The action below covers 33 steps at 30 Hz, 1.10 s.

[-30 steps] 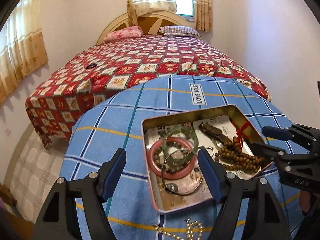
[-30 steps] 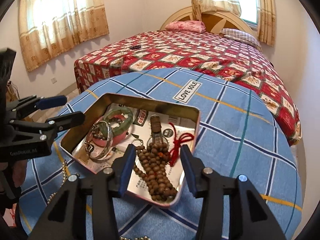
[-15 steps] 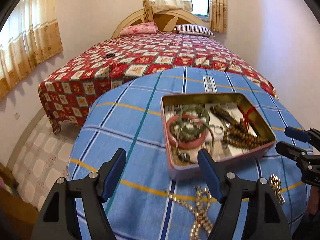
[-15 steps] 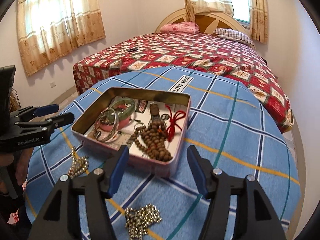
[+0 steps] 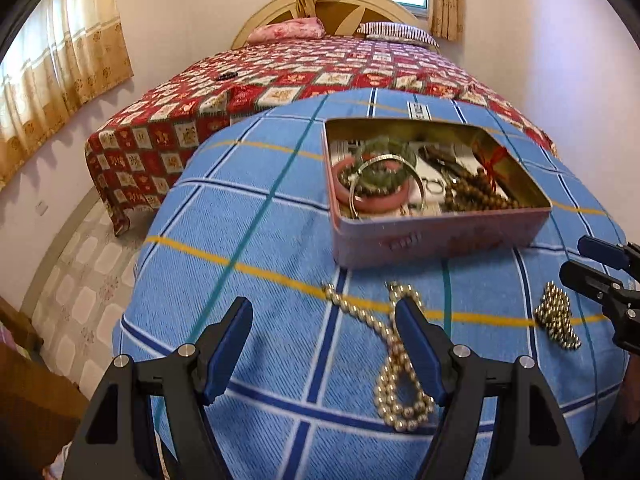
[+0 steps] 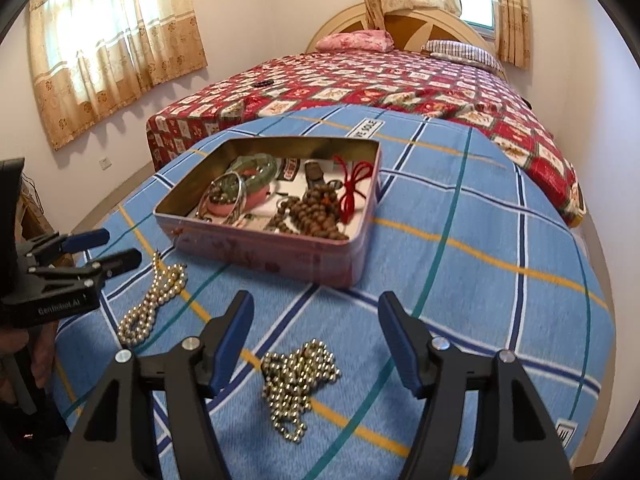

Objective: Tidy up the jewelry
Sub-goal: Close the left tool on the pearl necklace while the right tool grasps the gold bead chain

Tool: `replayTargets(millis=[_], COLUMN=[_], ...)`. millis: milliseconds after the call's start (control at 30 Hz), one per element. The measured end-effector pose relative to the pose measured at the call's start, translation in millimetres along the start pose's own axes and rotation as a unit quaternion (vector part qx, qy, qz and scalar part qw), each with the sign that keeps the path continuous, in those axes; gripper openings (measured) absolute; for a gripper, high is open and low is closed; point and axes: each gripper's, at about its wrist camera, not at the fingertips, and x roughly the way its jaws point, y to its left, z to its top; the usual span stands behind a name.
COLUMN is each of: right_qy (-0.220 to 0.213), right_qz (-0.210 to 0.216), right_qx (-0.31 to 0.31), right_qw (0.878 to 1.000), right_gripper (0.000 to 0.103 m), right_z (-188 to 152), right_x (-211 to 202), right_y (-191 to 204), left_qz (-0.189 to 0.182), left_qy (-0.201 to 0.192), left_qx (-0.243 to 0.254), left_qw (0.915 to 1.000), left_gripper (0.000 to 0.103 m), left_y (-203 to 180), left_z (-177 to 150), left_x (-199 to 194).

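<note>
right tool (image 6: 316,316) finger hides part of pearl strand (image 5: 400,384), tin's (image 5: 440,240) lettering blurred

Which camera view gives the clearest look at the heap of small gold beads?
The right wrist view: the gold bead heap lies whole on the blue cloth between the open right tool. The left wrist view shows it small near the edge.
</note>
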Motion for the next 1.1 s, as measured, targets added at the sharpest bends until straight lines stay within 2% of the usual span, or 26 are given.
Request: replayTargets(millis=[167, 633, 1100], right_qy=[0.005, 0.023, 0.027], right_qz=[0.003, 0.002, -0.002], right_qx=[-0.001, -0.002, 0.001], right_qw=[1.0, 1.0, 1.0], right_gripper=[0.068, 0.068, 0.068], right_z=[-9, -26, -30], right_x=[0, 8, 11], right_y=[4, 12, 12], left_qz=[0.005, -0.011, -0.007], left_qy=[0.013, 0.035, 0.035], left_qx=[0.007, 0.013, 0.024], left_qw=[0.9999, 0.9992, 0.9991], left_gripper=[0.074, 0.072, 0.067], left_y=[-9, -18, -20], left_z=[-5, -16, -18], left_x=[2, 12, 15])
